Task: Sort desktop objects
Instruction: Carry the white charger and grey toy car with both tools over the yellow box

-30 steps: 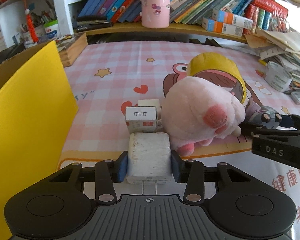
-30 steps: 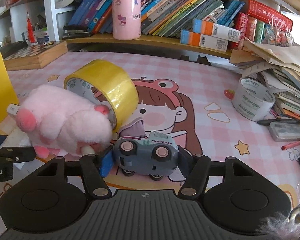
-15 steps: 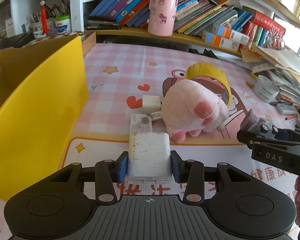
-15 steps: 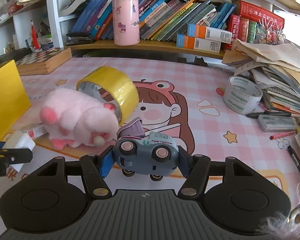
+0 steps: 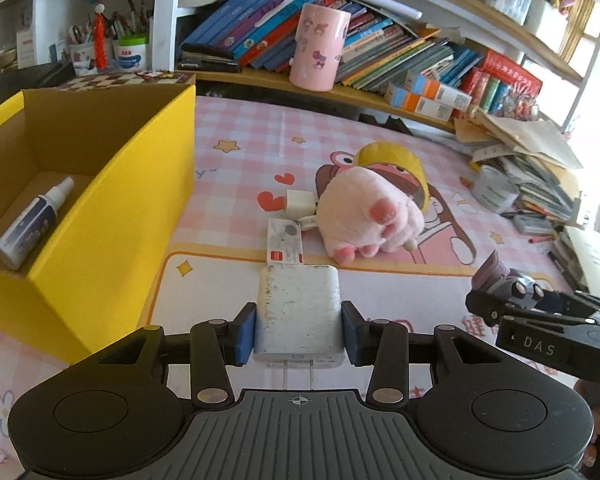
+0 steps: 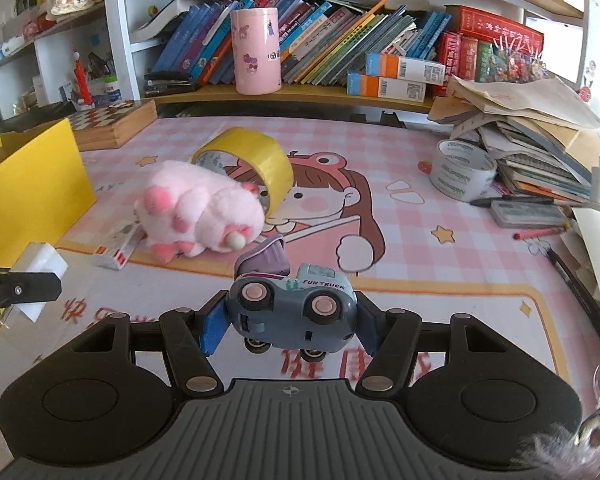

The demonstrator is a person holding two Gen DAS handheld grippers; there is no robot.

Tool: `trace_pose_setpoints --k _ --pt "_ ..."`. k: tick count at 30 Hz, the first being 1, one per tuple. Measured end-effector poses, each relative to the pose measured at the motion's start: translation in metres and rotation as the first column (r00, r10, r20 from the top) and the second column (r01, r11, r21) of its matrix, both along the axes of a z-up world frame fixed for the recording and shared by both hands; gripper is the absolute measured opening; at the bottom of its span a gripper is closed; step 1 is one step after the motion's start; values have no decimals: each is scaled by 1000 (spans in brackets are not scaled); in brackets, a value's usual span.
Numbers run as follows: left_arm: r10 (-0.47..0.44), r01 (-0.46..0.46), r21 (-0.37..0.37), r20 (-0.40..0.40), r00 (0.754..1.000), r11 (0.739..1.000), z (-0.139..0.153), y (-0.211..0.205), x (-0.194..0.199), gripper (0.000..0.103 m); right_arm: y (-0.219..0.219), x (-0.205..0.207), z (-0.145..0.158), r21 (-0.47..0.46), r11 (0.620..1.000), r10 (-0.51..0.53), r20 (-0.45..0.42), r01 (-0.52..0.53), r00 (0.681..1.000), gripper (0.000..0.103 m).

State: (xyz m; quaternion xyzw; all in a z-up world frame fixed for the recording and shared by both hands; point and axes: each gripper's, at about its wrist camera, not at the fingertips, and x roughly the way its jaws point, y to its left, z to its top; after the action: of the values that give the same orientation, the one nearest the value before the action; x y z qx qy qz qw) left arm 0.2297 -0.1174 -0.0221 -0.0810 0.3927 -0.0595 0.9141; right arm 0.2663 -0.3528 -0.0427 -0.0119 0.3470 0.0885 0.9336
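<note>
My left gripper (image 5: pixel 299 330) is shut on a white charger plug (image 5: pixel 298 312), held above the mat to the right of an open yellow box (image 5: pixel 112 200). A spray bottle (image 5: pixel 34 224) lies in the box. My right gripper (image 6: pixel 290 324) is shut on a grey-blue toy truck (image 6: pixel 294 310), lifted over the mat; it also shows in the left wrist view (image 5: pixel 504 292). A pink plush paw (image 6: pixel 198 210), a yellow tape roll (image 6: pixel 252 160), a staple box (image 5: pixel 285 242) and a white cube (image 5: pixel 299 201) lie on the mat.
A white tape roll (image 6: pixel 462 170) stands at the right beside stacked papers and books (image 6: pixel 540 152). Pens and a case (image 6: pixel 528 214) lie near it. A pink cup (image 6: pixel 256 50) stands on the book shelf. A chessboard box (image 6: pixel 114 122) sits behind the yellow box.
Both grippers have pulled back and risen with their objects. The left view now looks into the yellow box, showing the spray bottle. The plush and tape appear farther away.
</note>
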Motion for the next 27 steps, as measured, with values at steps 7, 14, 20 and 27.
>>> trace_pose_setpoints --k 7,14,20,27 --pt "-34 36 -43 31 999 998 12 13 -20 42 6 -30 10 25 999 -30 -2 30 1000 60" --pt "-63 69 -101 61 996 993 27 29 -43 42 18 -56 26 53 998 -42 8 42 999 60" --pt "-61 72 -164 73 995 984 34 47 -63 42 33 -78 37 118 991 -60 -19 62 998 60" --pt "-46 63 -195 93 995 979 41 74 -94 42 65 -106 46 108 994 -16 -32 19 999 60"
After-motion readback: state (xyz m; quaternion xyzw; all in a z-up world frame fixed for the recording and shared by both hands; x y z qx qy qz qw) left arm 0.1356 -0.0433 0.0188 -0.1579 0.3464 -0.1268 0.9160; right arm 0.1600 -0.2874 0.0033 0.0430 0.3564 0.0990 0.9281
